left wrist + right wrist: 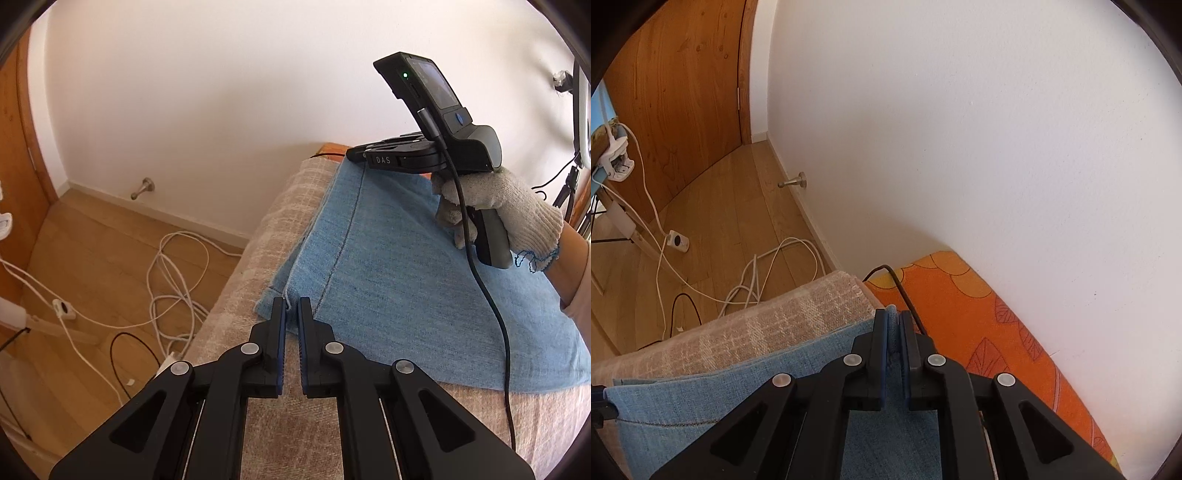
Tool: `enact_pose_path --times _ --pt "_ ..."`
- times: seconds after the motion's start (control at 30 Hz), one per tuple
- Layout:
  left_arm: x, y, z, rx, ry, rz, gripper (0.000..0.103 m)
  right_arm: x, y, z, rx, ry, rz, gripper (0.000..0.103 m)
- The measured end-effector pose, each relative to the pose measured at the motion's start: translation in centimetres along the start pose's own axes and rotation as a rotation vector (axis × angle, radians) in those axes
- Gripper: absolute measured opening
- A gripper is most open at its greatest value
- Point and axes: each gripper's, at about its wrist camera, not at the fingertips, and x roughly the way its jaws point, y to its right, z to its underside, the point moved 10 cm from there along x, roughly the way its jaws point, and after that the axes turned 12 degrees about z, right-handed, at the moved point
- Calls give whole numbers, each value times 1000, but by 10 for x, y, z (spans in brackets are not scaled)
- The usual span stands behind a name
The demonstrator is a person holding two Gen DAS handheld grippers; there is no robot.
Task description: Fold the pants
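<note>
Pants (399,280): blue denim, folded flat on a beige woven blanket (236,295) over a bed; no containers in view.
Long axis: runs from the left tool away toward the right tool and the wall, dark seam (345,236) along it.
Left tool (291,304): jaws narrowly apart at the near hem corner, a pale thread between them; grip unclear.
Right tool (895,317): closed on a denim fold at the far edge, held by a gloved hand (509,214).
Beside: orange leaf-print sheet (997,325) along the wall.
</note>
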Motion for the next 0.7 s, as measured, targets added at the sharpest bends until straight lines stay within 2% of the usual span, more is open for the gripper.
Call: enact_pose_path --times 0.03,0.07,0.13,0.2,0.37,0.5,0.63,0.67,0.7 --pt "-4 -1 0 -5 5 -1 15 -1 2 0 11 -11 -1 11" --pt "-8 -3 -1 -12 17 -6 19 -6 6 0 19 -6 4 25" --pt "-13 -5 0 -28 17 25 35 -23 16 -3 13 31 38 36" --pt "-13 -8 2 -66 9 50 46 -45 22 -2 31 48 10 38" --pt "4 -5 6 -134 -32 102 46 -98 24 32 111 -5 -130 38" --pt "14 -5 4 -134 -52 56 46 -116 32 76 182 -82 -195 38" --pt "18 -7 0 -159 -57 23 45 -120 36 110 181 -123 -202 38" --pt "19 -6 -2 -154 -48 12 41 -118 36 117 183 -137 -212 38" --pt "19 -5 -3 -144 -41 1 28 -116 37 122 185 -151 -212 38"
